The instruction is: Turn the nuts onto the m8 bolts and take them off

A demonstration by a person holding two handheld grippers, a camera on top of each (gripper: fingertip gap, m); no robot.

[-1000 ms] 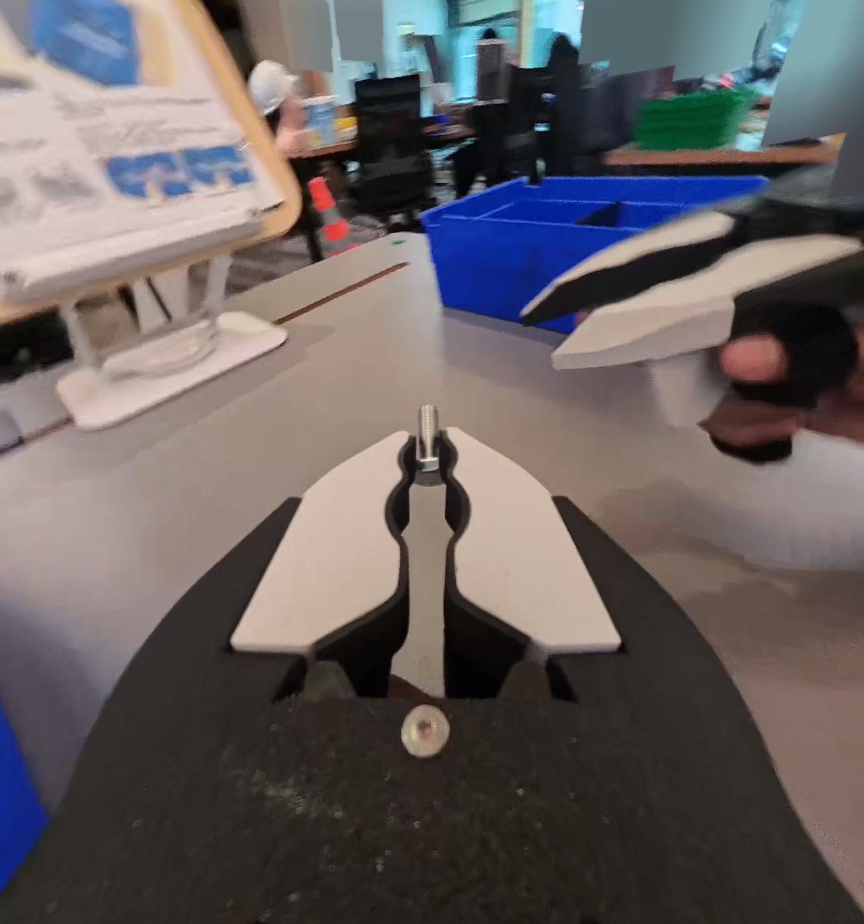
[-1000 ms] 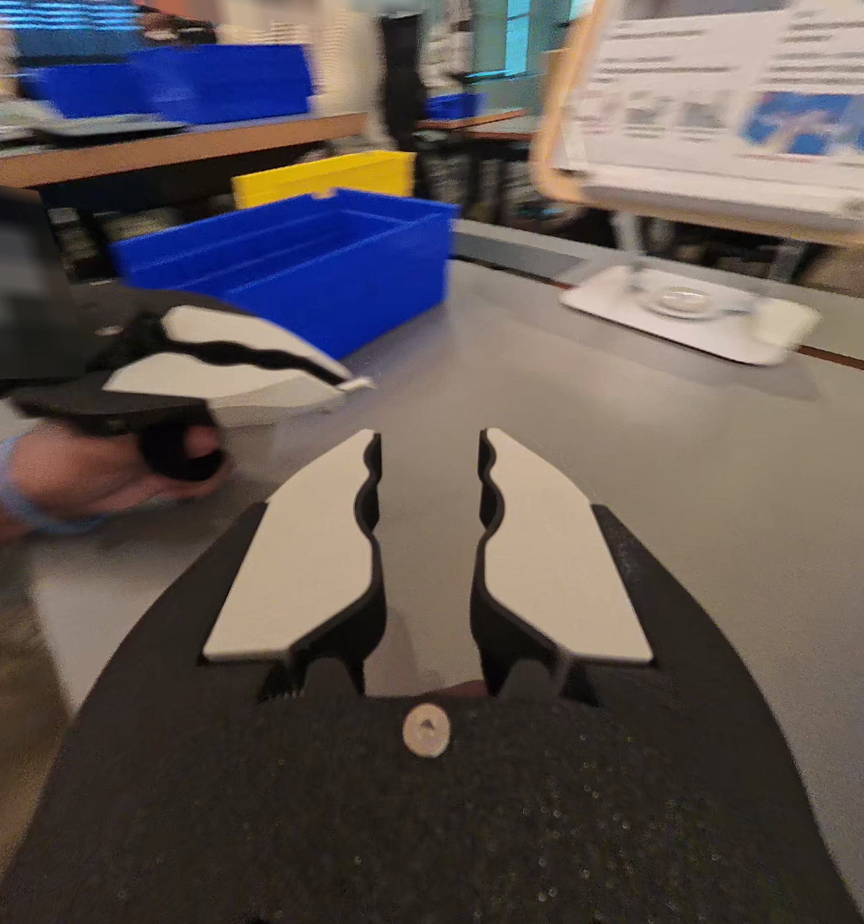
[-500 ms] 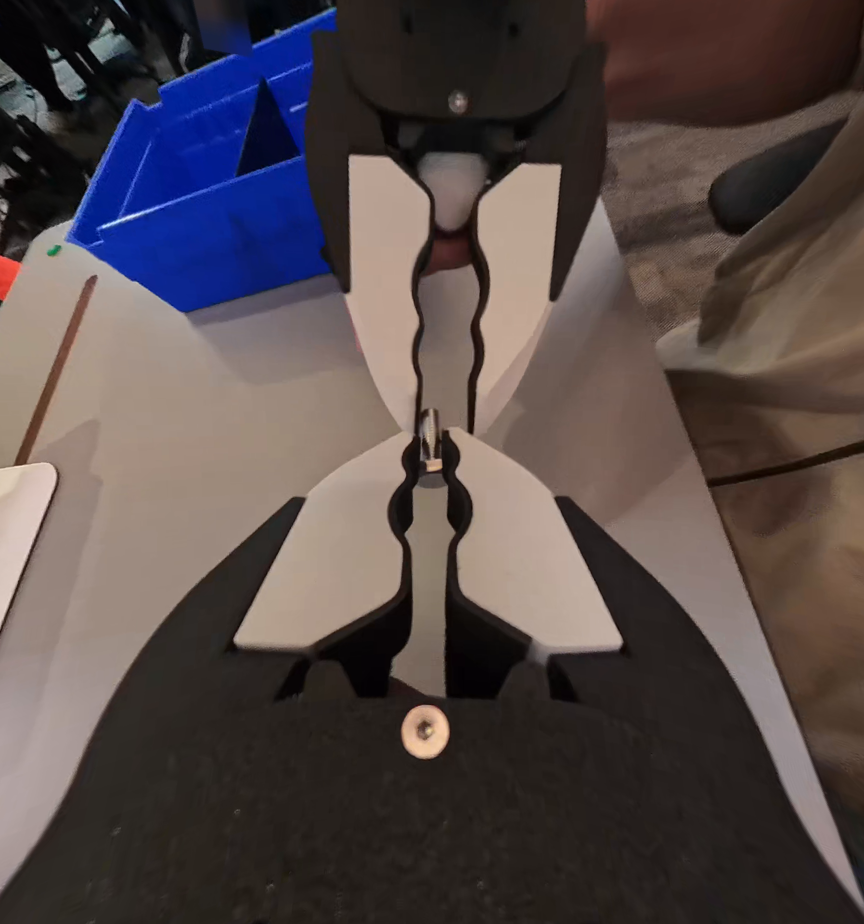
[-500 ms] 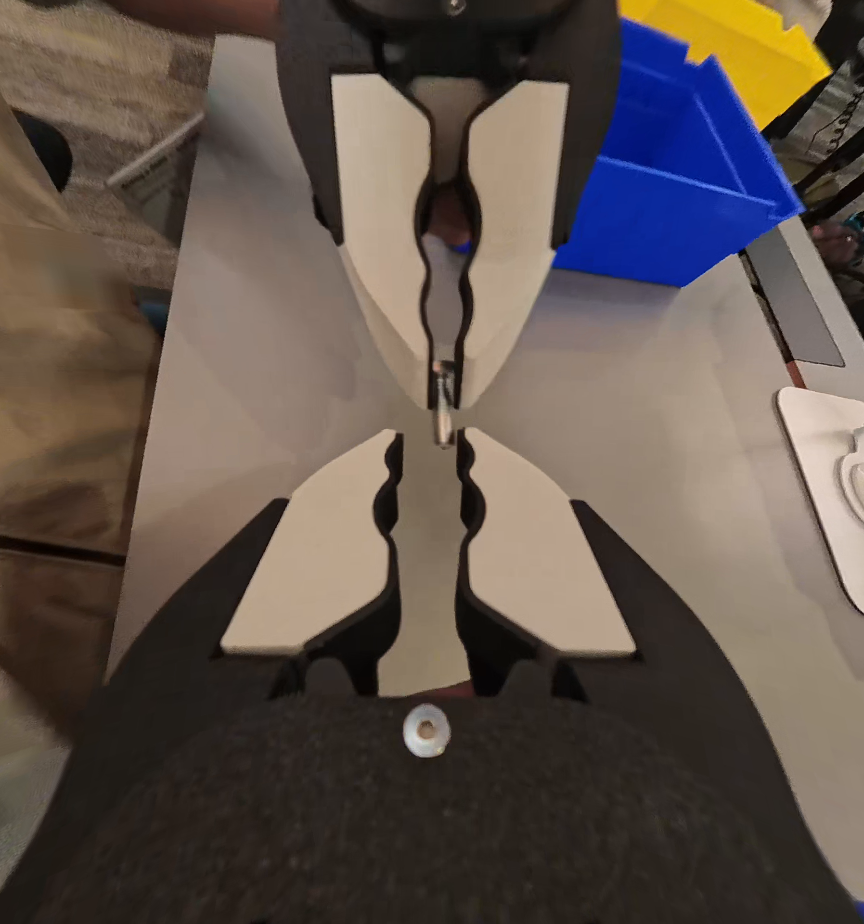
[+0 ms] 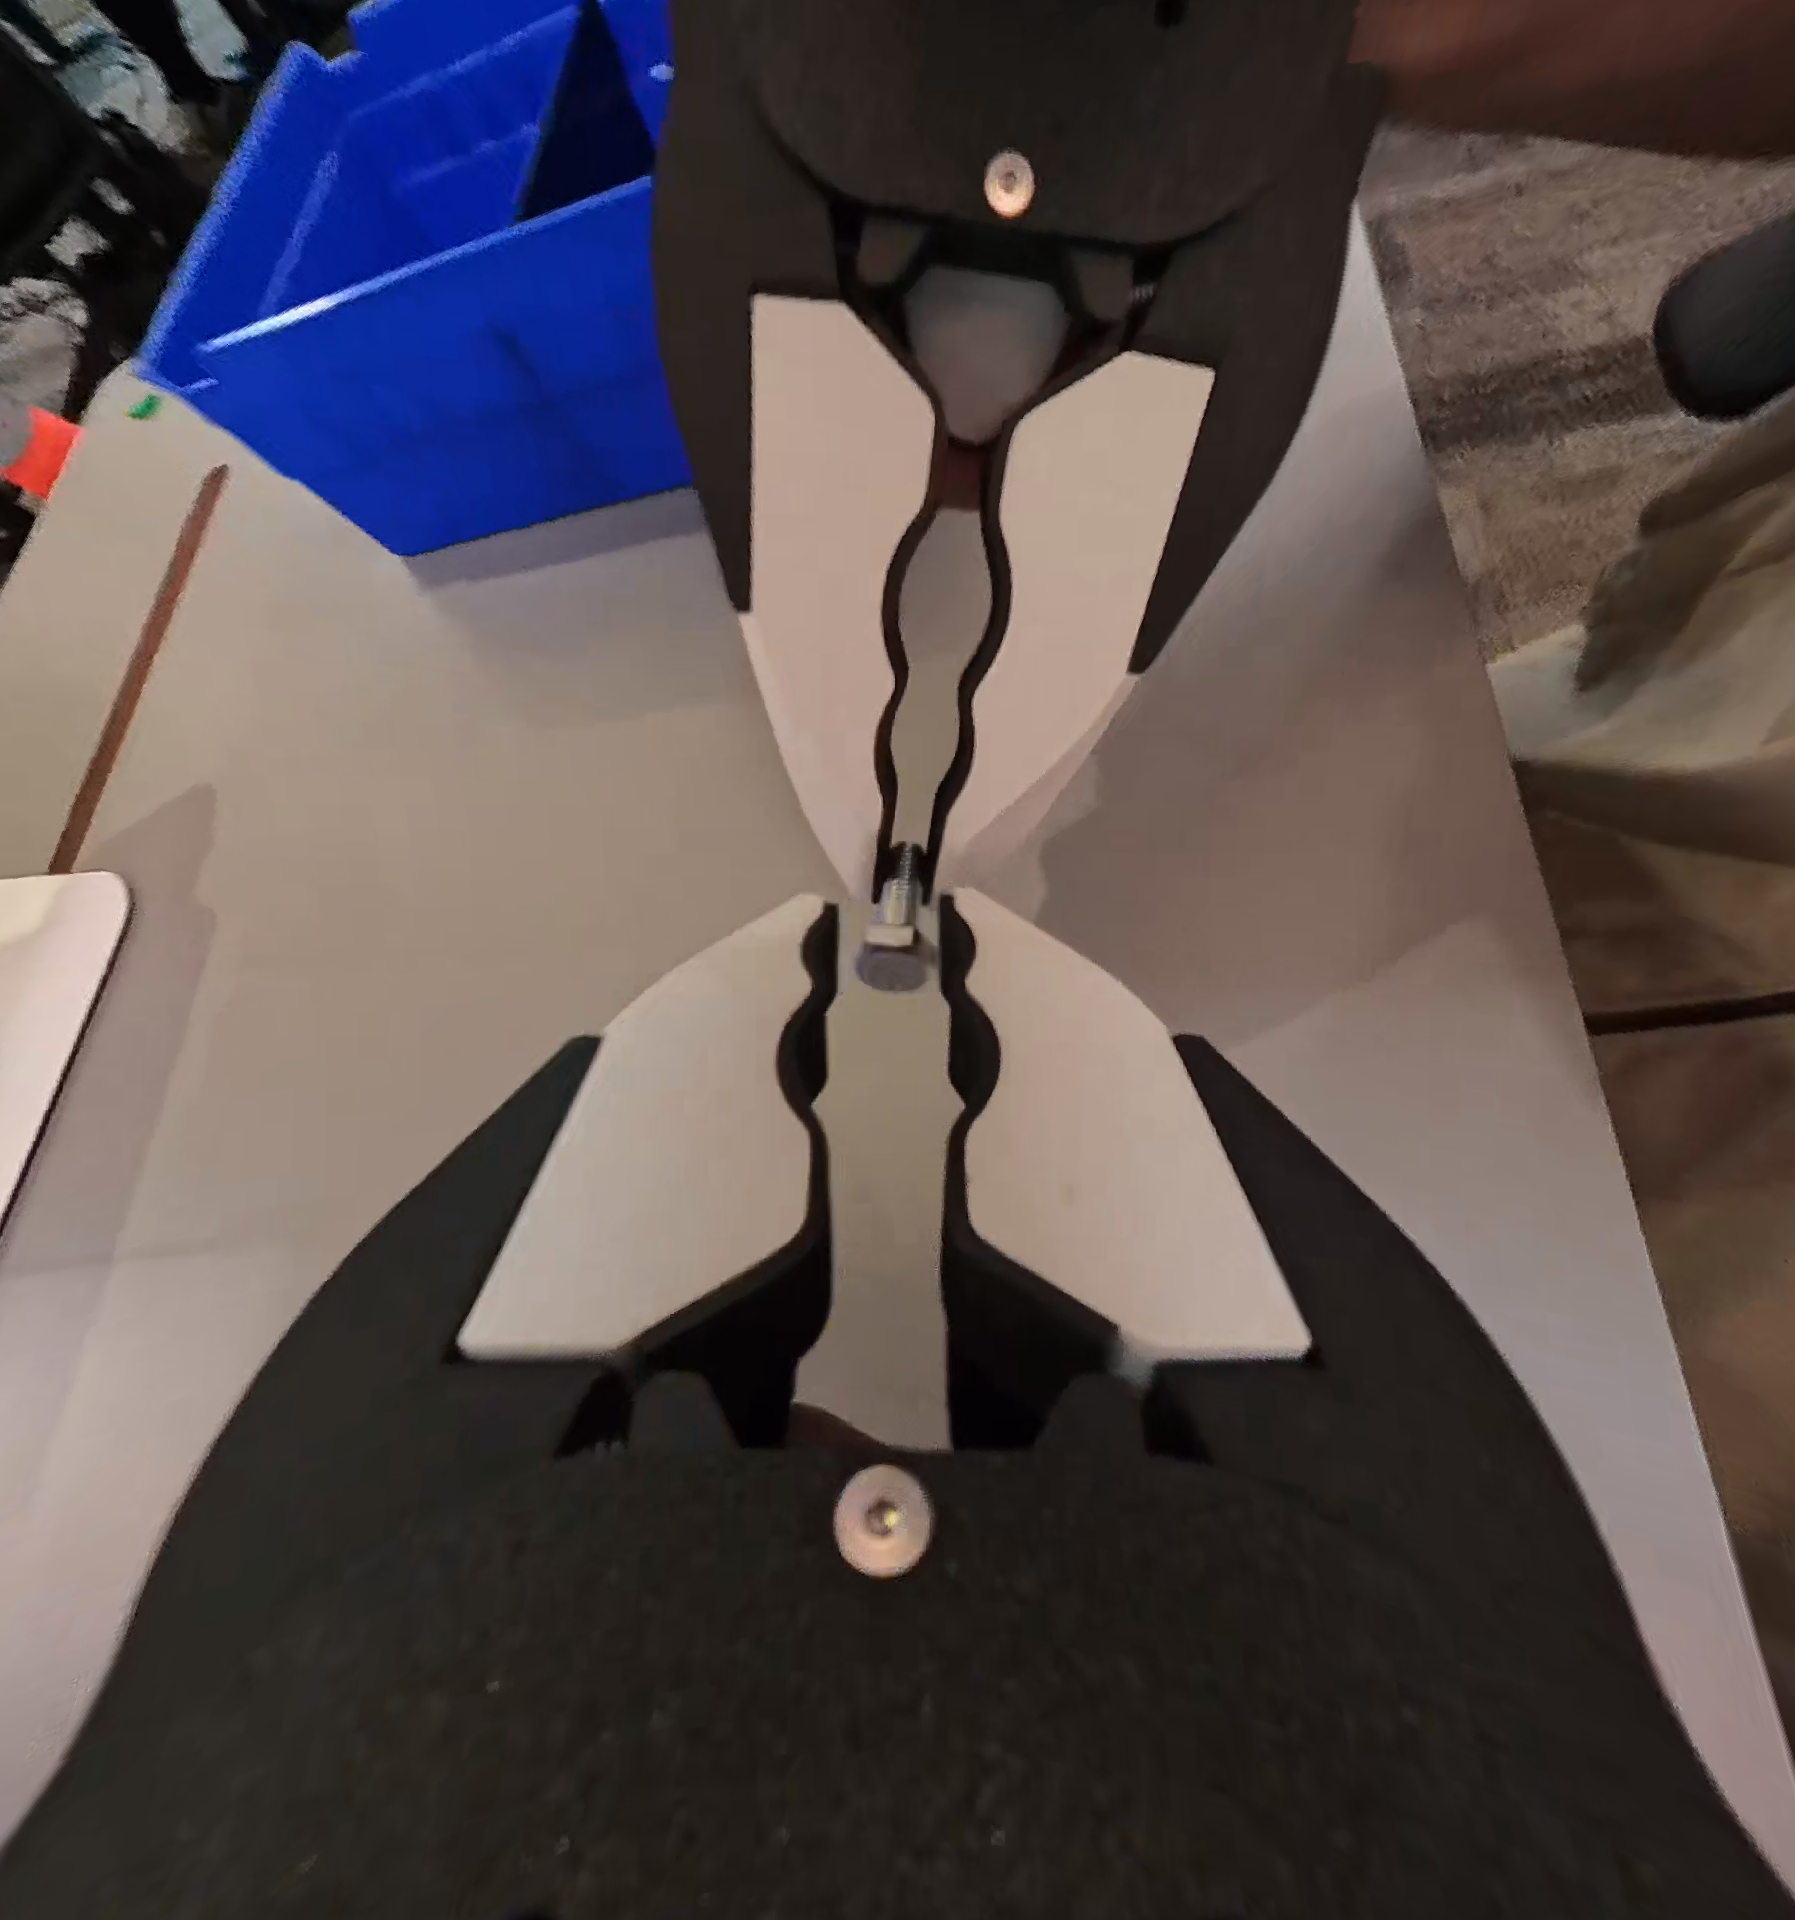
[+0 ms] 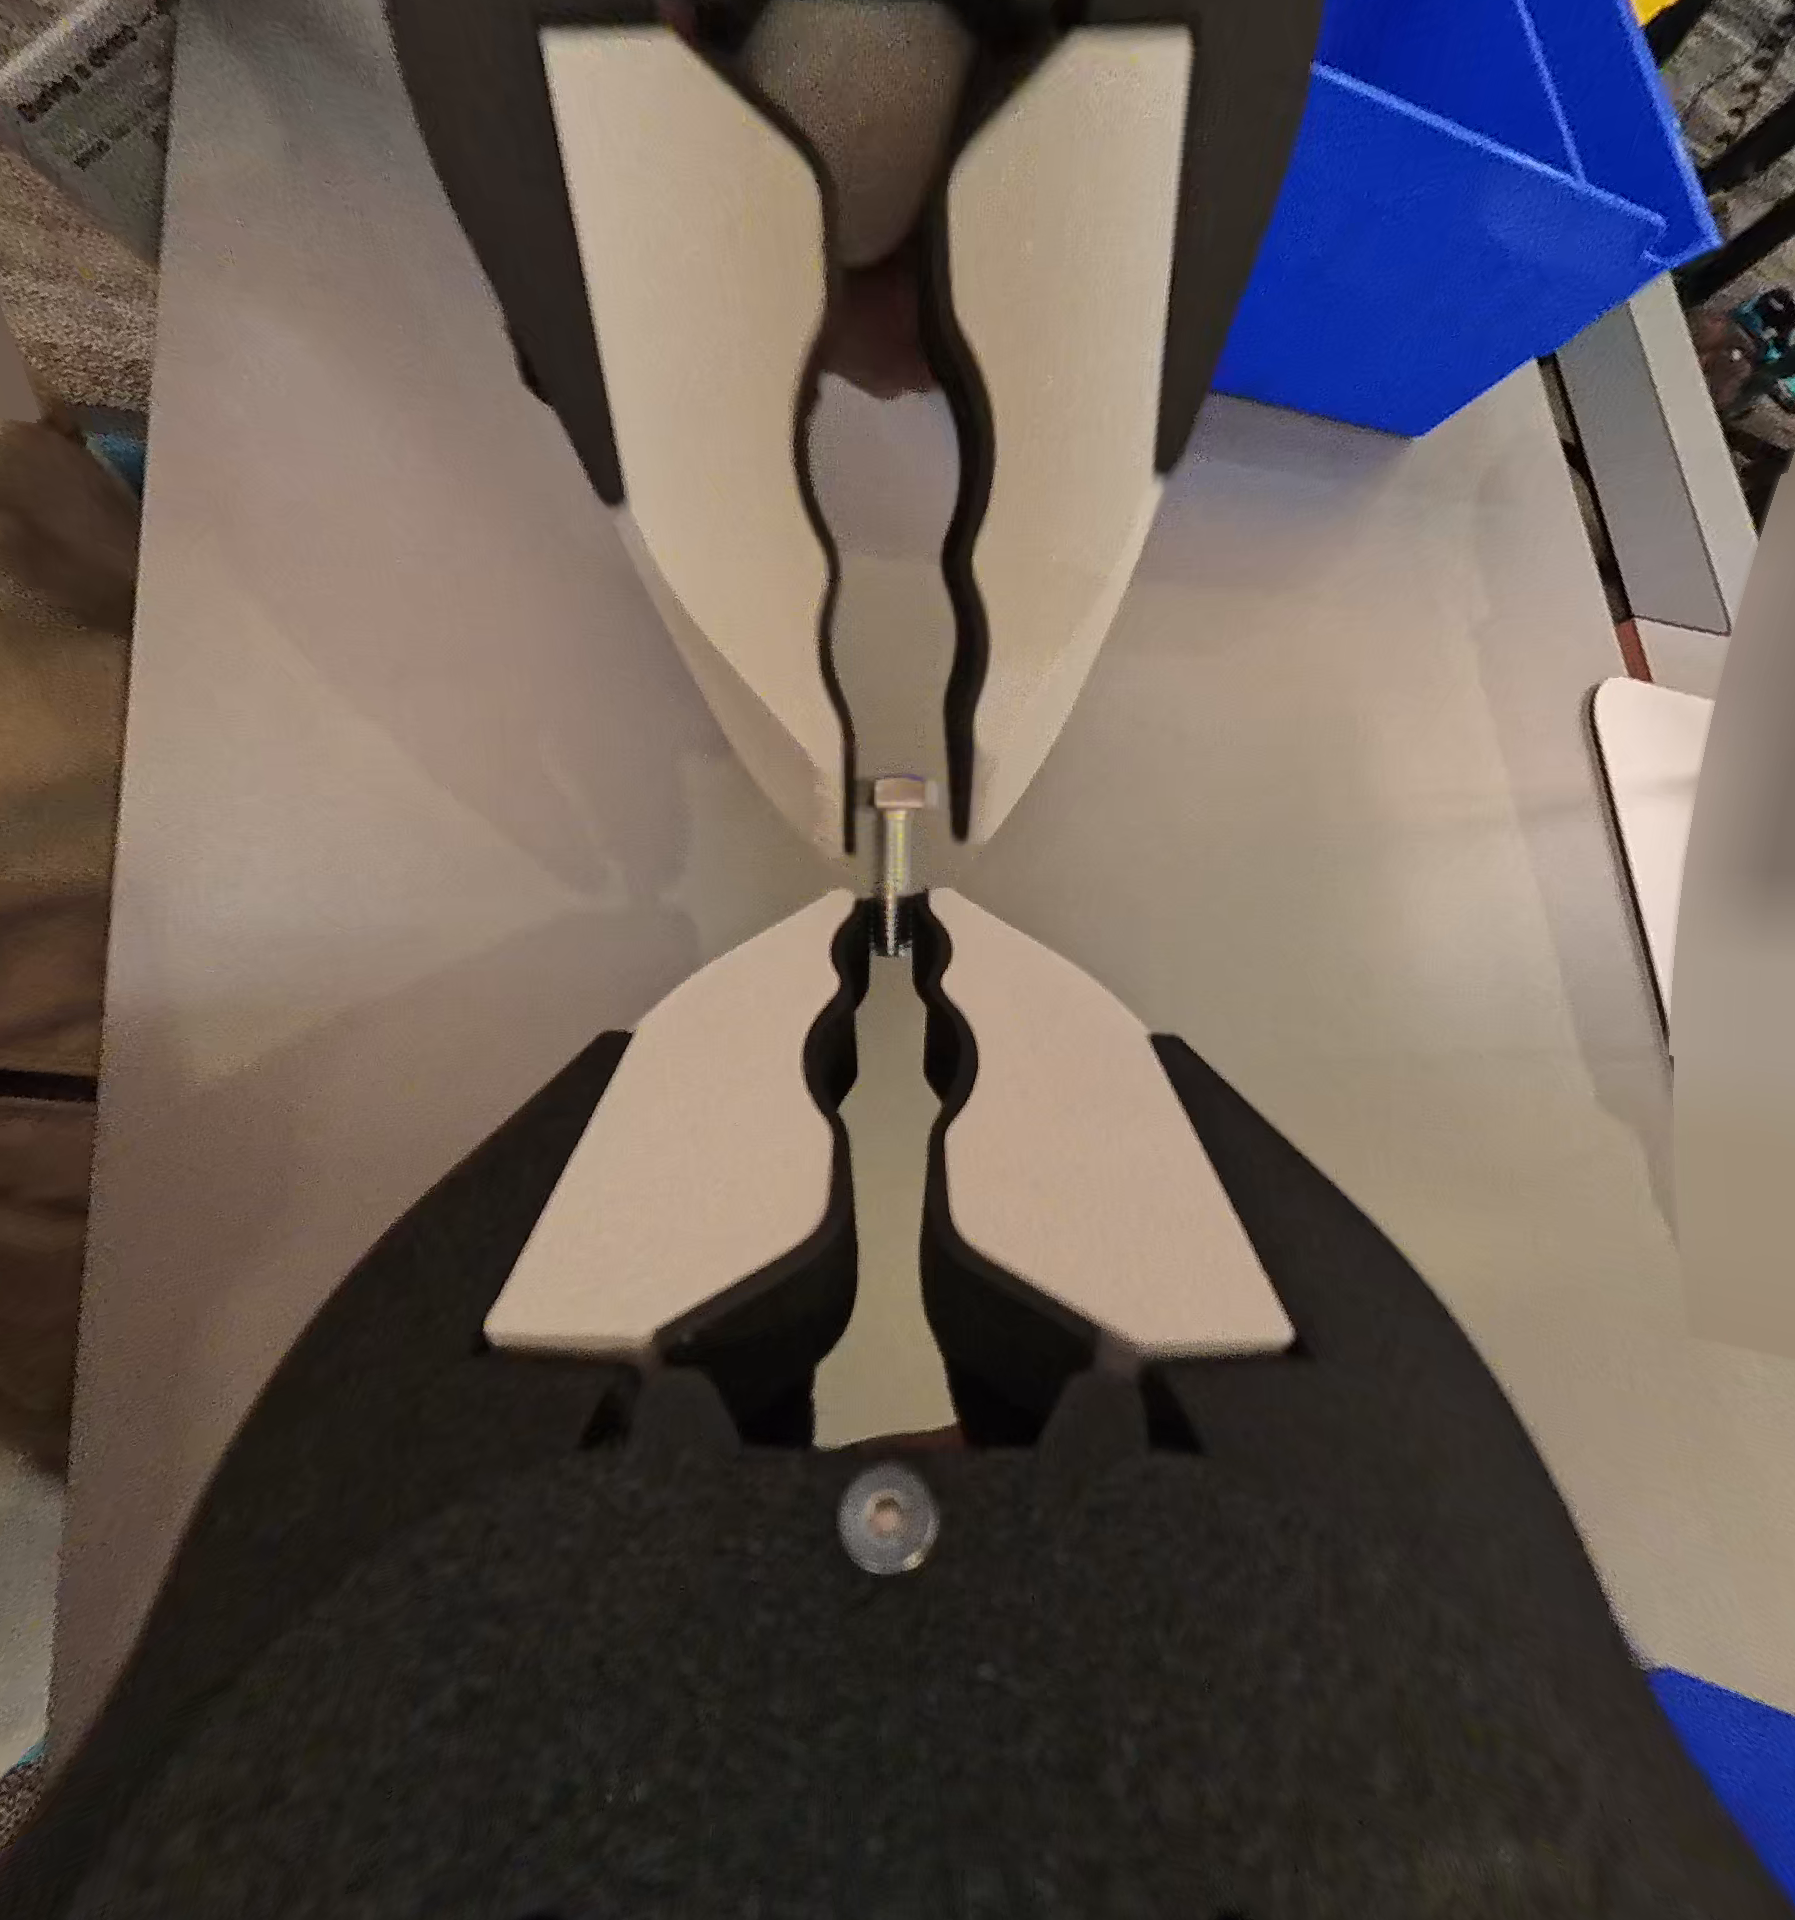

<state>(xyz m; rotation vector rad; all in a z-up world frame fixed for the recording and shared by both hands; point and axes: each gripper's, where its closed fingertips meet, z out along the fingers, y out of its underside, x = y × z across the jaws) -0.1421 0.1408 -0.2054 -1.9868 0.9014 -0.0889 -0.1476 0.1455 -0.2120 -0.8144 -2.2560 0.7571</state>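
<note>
Bolt [image 6: 895,847] bridges both tools above the desk [image 5: 457,727]: right gripper [image 6: 888,920] clamps its threads, left gripper [image 5: 888,914] looks slackened around its head, probably a handover.

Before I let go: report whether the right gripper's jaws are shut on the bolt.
Shut: the right gripper pinches the bolt by its threaded end, with no gap showing at either side.

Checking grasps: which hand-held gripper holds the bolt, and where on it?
The right hand-held gripper pinches the bolt by its threaded end. The left hand-held gripper flanks the head, jaws apart, seemingly not gripping.
</note>
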